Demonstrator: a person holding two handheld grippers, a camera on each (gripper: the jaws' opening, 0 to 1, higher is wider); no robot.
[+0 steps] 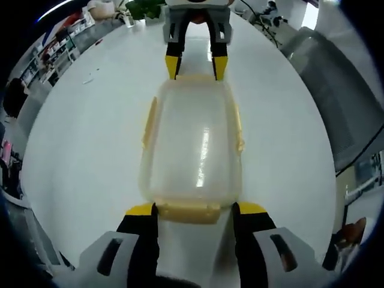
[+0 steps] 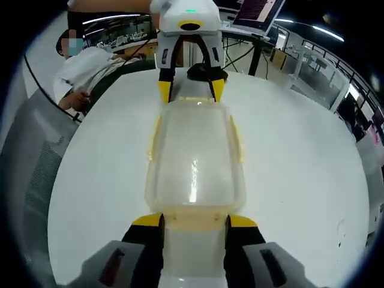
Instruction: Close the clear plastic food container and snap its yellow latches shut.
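Bright overhead light, lid point(image 1: 192, 144) glare, perhaps soft edges

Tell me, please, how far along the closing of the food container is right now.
Done: the lid sits on the container. In hand: the left gripper and right gripper each bracket an end latch. Left: the side latches appear to flare outward, seemingly unsnapped.

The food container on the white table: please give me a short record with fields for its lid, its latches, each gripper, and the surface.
container: clear plastic food container lies flat between the two grippers
lid: on top of the container
latches: yellow latches along both long sides and at both ends; the near end latch sits between the left gripper's jaws
left gripper: left gripper open, jaws either side of one short end
right gripper: right gripper open, at the opposite short end
surface: white round table
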